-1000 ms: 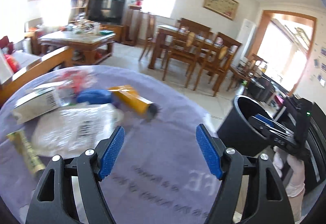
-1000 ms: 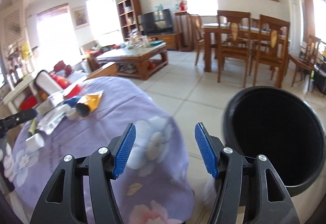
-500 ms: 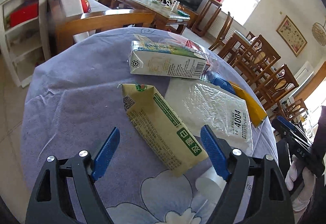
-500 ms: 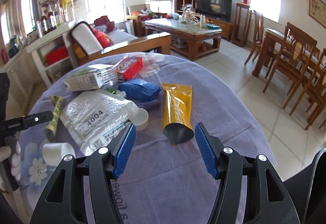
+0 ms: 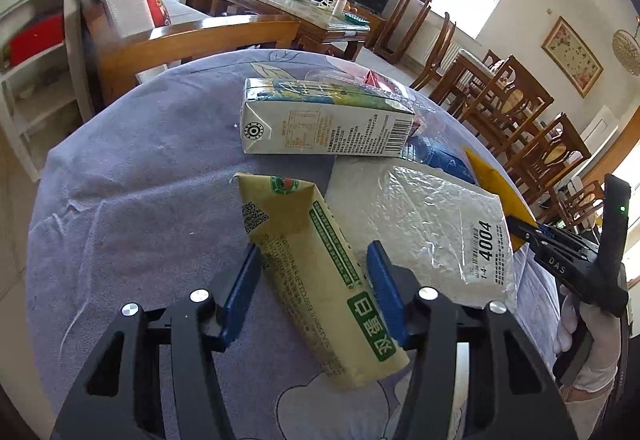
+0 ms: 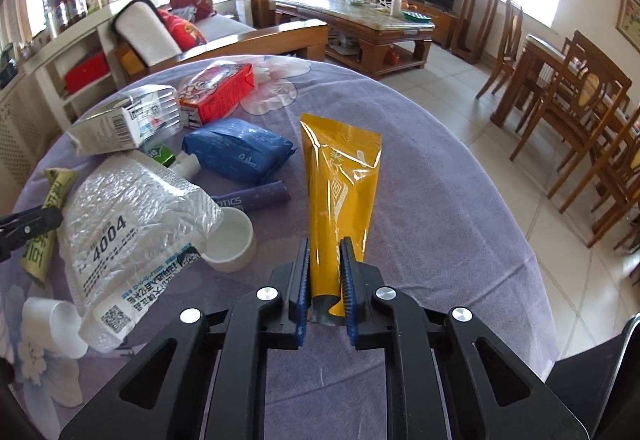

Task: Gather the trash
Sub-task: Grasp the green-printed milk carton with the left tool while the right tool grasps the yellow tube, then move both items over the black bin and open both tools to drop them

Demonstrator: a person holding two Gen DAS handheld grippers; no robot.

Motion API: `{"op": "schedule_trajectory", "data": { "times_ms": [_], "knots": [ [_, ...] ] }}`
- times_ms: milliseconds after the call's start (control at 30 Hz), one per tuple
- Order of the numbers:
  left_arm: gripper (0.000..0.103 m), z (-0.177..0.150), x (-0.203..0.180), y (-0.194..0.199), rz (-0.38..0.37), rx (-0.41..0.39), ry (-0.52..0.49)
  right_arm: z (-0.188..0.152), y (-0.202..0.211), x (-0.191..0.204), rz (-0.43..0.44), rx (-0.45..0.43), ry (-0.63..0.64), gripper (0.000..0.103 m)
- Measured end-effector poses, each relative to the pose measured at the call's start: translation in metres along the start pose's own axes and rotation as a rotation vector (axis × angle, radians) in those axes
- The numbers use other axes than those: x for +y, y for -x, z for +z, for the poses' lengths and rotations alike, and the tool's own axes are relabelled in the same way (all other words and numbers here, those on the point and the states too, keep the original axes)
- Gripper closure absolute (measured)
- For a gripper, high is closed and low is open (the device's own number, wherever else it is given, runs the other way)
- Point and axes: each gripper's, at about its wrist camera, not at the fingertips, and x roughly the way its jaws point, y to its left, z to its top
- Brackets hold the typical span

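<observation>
Trash lies on a round table with a purple flowered cloth (image 6: 420, 176). My right gripper (image 6: 325, 272) is shut on the cap end of a yellow tube (image 6: 340, 176) that lies flat. My left gripper (image 5: 314, 276) straddles a tan and green drink carton (image 5: 312, 264), its blue pads close on both sides; the carton lies on the cloth (image 5: 140, 200). Beside it lie a clear plastic bag marked 4004 (image 5: 432, 224), also in the right wrist view (image 6: 124, 224), and a white milk carton (image 5: 324, 124).
A blue packet (image 6: 240, 152), a red box (image 6: 216, 88), a purple stick (image 6: 256, 196) and white cups (image 6: 232, 236) lie on the table. A black bin rim (image 6: 596, 380) shows at lower right. A sofa, a coffee table and dining chairs stand beyond.
Both grippers swung from the bin to the table. The right one closed on the yellow tube. The left one moved over the tan carton and its jaws narrowed around it.
</observation>
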Motion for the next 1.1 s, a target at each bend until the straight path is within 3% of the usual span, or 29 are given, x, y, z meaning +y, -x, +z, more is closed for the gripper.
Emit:
{"op": "schedule_trajectory", "data": {
  "times_ms": [33,100,200,300,567,800,1100],
  "knots": [
    [0.064,0.0,-0.001,0.001,-0.005,0.0,-0.014,-0.002,0.001,0.0,0.008,-0.008,-0.008,0.093],
    [0.084,0.0,-0.004,0.003,0.007,-0.001,-0.043,-0.007,0.006,-0.002,0.026,-0.028,-0.03,0.095],
    [0.091,0.0,-0.003,0.0,0.017,0.027,-0.072,-0.013,0.016,-0.005,0.073,-0.06,-0.07,0.096],
    [0.093,-0.003,0.0,0.006,0.033,0.019,-0.089,-0.021,0.033,-0.013,0.116,-0.102,-0.106,0.097],
    [0.093,-0.014,-0.019,0.041,-0.052,-0.096,-0.141,-0.054,0.09,-0.025,0.248,-0.211,-0.198,0.097],
    [0.093,-0.016,-0.069,0.058,-0.127,-0.156,-0.206,-0.084,0.126,-0.032,0.291,-0.264,-0.221,0.097],
    [0.093,-0.028,-0.147,0.054,-0.308,-0.168,-0.32,-0.118,0.167,-0.067,0.302,-0.338,-0.291,0.096]
  ]
}}
